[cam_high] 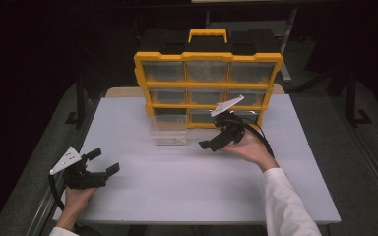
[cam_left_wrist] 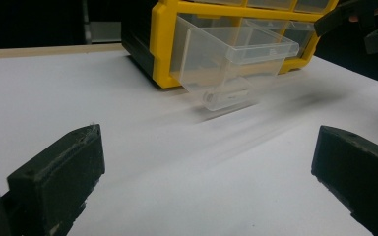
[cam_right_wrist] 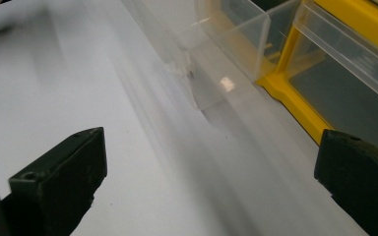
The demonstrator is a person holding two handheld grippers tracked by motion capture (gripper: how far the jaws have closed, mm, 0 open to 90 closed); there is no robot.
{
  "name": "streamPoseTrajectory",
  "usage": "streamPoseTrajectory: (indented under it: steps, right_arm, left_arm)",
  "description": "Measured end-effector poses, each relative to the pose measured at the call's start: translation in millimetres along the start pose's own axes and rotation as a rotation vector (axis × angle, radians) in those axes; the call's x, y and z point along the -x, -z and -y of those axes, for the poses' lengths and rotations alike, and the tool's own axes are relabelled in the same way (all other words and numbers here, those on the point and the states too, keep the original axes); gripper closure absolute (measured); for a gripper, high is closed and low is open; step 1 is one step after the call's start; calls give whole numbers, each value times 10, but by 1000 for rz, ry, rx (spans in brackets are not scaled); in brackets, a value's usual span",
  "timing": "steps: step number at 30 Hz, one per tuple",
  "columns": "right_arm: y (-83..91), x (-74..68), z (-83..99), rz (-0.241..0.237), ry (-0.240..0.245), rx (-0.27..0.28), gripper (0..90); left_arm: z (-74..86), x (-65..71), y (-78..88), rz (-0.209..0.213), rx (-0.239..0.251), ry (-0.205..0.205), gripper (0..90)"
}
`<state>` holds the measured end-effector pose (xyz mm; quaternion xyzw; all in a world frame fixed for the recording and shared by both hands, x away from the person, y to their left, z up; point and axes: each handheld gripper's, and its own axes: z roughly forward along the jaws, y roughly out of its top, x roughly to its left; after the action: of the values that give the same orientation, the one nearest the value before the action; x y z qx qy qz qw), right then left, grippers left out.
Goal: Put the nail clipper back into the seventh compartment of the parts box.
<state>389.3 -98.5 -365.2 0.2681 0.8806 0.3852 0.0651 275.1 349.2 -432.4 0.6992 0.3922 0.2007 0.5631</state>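
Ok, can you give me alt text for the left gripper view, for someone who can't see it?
A clear plastic drawer sticks out from the bottom corner of a yellow-framed organizer cabinet on a white table. The left claw frames the foreground, its two black jaws wide apart with nothing between them. The right claw shows at the top right edge.

The organizer (cam_high: 207, 57) has a bright yellow frame and handle with a black back. Its drawers are clear plastic, and the pulled-out drawer (cam_high: 169, 130) is clear too. The tabletop (cam_high: 187, 187) is plain white with a tan edge at the rear. Both grippers, left (cam_high: 101, 164) and right (cam_high: 207, 145), are black, each topped by a grey plate. The sleeve (cam_high: 288, 206) is white.
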Motion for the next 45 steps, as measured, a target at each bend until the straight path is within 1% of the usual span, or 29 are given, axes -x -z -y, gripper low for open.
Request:
streamPoseTrajectory:
  steps: [12, 17, 20, 30, 45]
  right_arm:
    - [133, 82, 304, 28, -42, 27, 0]
    - [208, 103, 418, 43, -52, 50, 0]
    - [255, 120, 481, 53, -67, 65, 0]
    - [369, 146, 653, 76, -87, 92, 0]
    - [472, 146, 882, 105, -121, 128, 0]
  left_arm:
    - [3, 1, -4, -4, -2, 4, 0]
    - [4, 1, -1, -7, -1, 6, 0]
    - [4, 2, -2, -7, -2, 7, 0]
    - [8, 0, -15, -9, -10, 4, 0]
    - [11, 4, -18, -10, -12, 4, 0]
